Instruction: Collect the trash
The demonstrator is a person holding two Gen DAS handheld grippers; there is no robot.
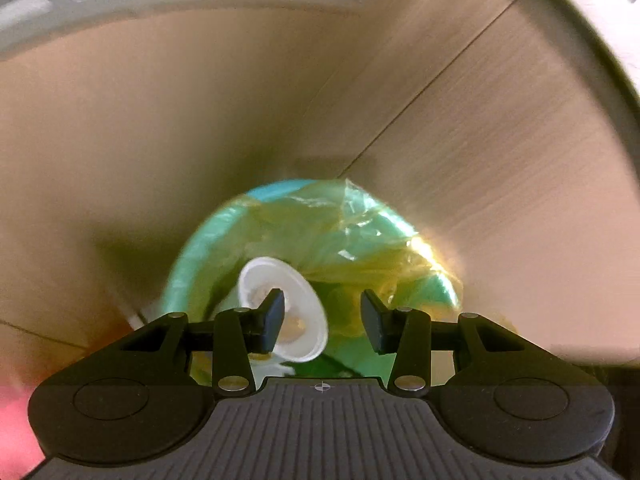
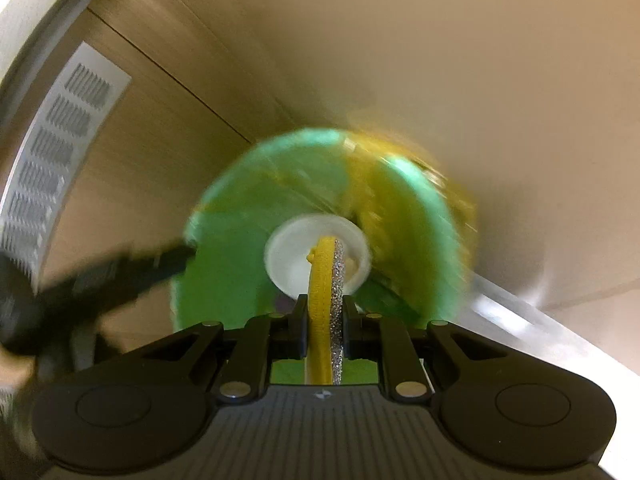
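A teal trash bin (image 1: 188, 264) lined with a yellow-green plastic bag (image 1: 360, 232) sits below both grippers. A white cup (image 1: 288, 300) with brownish residue lies inside the bin. My left gripper (image 1: 323, 322) is open above the bin, its left finger in front of the cup. In the right wrist view the bin (image 2: 248, 216) and the white cup (image 2: 288, 256) show again. My right gripper (image 2: 323, 332) is shut on a yellow scouring sponge (image 2: 320, 312) with a grey glittery side, held edge-on above the bin. The left gripper shows as a dark blur (image 2: 100, 280) at the left.
Beige wood-grain cabinet panels (image 1: 500, 128) stand around the bin. A white vent grille (image 2: 52, 152) is on the left panel. A pale metal strip (image 2: 540, 332) runs at the right. Something pink (image 1: 12, 420) sits at the lower left.
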